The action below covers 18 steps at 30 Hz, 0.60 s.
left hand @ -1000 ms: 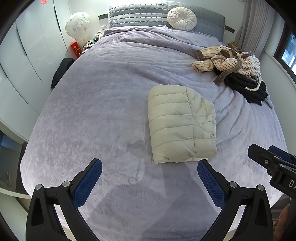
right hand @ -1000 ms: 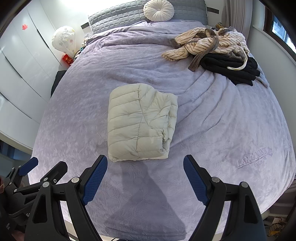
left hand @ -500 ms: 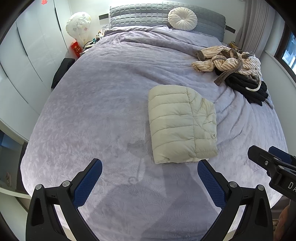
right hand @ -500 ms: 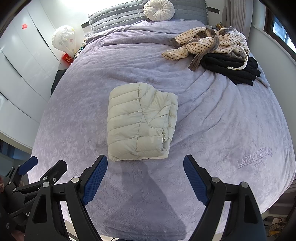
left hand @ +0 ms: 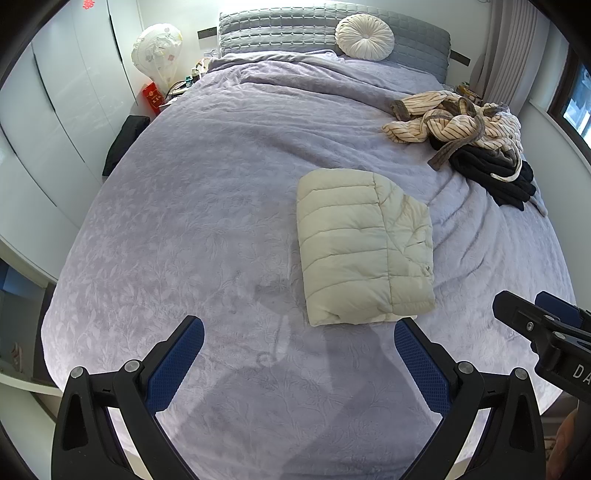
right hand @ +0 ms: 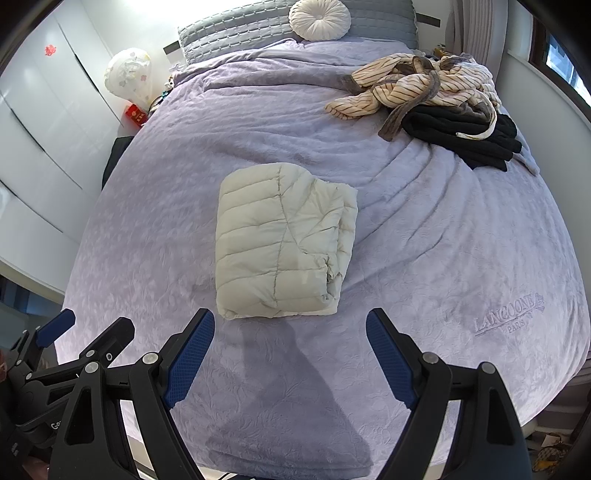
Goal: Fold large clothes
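The cream quilted puffer jacket (left hand: 364, 245) lies folded into a neat, puffy rectangle mid-bed on the lavender bedspread (left hand: 207, 206), at twelve o'clock from the right gripper (right hand: 290, 338), one o'clock from the left gripper (left hand: 299, 345). Both grippers gape wide, holding nothing, short of the jacket's near edge.

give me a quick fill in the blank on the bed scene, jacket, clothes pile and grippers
The cream puffer jacket lies ____ on the purple bedspread.
On the pile by the window, the striped robe lies on top of a ____ garment.
Both the left gripper and the right gripper have their jaws ____ and hold nothing.
The round white cushion rests against the ____.

Missing words: folded; black; open; headboard
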Each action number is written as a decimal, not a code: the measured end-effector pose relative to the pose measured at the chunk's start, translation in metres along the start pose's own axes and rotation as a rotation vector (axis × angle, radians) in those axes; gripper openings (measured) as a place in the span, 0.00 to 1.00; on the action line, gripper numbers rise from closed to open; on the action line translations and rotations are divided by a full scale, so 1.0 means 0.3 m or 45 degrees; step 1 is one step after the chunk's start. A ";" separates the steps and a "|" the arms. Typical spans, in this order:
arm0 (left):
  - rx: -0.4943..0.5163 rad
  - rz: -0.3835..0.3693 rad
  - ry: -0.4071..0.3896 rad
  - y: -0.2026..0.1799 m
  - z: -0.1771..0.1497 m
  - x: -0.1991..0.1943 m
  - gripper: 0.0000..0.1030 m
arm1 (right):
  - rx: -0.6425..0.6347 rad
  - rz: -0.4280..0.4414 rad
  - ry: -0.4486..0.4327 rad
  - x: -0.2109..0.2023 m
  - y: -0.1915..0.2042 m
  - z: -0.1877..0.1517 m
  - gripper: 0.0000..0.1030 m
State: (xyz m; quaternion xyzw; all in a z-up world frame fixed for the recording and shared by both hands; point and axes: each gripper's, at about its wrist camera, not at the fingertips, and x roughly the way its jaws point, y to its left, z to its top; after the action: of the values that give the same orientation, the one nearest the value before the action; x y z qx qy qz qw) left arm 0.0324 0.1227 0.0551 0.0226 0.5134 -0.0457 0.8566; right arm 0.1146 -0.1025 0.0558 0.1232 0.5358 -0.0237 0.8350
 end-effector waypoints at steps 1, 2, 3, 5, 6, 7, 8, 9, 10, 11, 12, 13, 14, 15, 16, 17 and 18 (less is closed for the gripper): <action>0.000 0.001 0.000 0.000 -0.001 0.001 1.00 | 0.000 0.001 0.000 0.000 0.000 0.000 0.84; 0.000 0.001 0.001 0.000 0.001 -0.001 1.00 | -0.001 0.000 0.000 0.001 0.002 -0.001 0.84; 0.000 0.001 0.001 0.000 0.000 0.000 1.00 | 0.000 -0.001 0.001 0.001 0.001 -0.001 0.84; 0.000 0.003 -0.001 -0.001 -0.002 0.000 1.00 | 0.001 0.001 0.001 0.001 0.003 -0.002 0.84; 0.000 0.002 -0.001 0.000 0.000 0.000 1.00 | 0.001 0.000 0.001 0.000 0.002 -0.001 0.84; -0.001 0.001 -0.001 0.000 0.001 -0.001 1.00 | 0.001 0.000 0.001 0.000 0.002 -0.001 0.84; -0.001 0.002 0.000 0.000 0.001 -0.001 1.00 | 0.001 0.001 0.002 0.001 0.006 -0.003 0.84; -0.001 0.002 0.000 0.000 0.002 -0.001 1.00 | 0.001 0.000 0.001 0.000 0.003 -0.001 0.84; -0.001 0.002 0.000 0.000 0.002 -0.001 1.00 | 0.000 -0.001 0.001 0.000 0.003 -0.002 0.84; 0.000 0.003 0.000 0.000 -0.001 0.001 1.00 | 0.000 -0.001 0.001 0.001 0.005 -0.003 0.84; 0.000 0.001 0.000 0.000 0.002 -0.001 1.00 | 0.001 -0.001 0.001 0.000 0.004 -0.002 0.84; 0.000 0.001 0.000 0.000 0.000 0.000 1.00 | 0.000 -0.002 0.001 0.001 0.007 -0.004 0.84; 0.000 0.003 0.000 0.000 0.002 -0.001 1.00 | 0.002 -0.003 0.001 0.001 0.007 -0.004 0.84; 0.001 0.002 0.000 0.000 0.001 -0.001 1.00 | 0.003 -0.002 0.001 0.001 0.007 -0.004 0.84; 0.003 0.002 -0.001 -0.001 0.000 0.000 1.00 | 0.002 -0.001 0.002 0.000 0.003 -0.001 0.84; 0.004 0.003 -0.001 -0.001 0.000 0.000 1.00 | 0.001 -0.001 0.002 0.001 0.005 -0.002 0.84; 0.003 0.003 -0.001 0.002 0.003 0.001 1.00 | 0.001 -0.001 0.002 0.000 0.003 -0.001 0.84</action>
State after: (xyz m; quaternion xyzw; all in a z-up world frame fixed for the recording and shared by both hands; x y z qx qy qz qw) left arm 0.0335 0.1233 0.0553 0.0243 0.5130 -0.0454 0.8568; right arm 0.1145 -0.1014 0.0558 0.1232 0.5364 -0.0242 0.8346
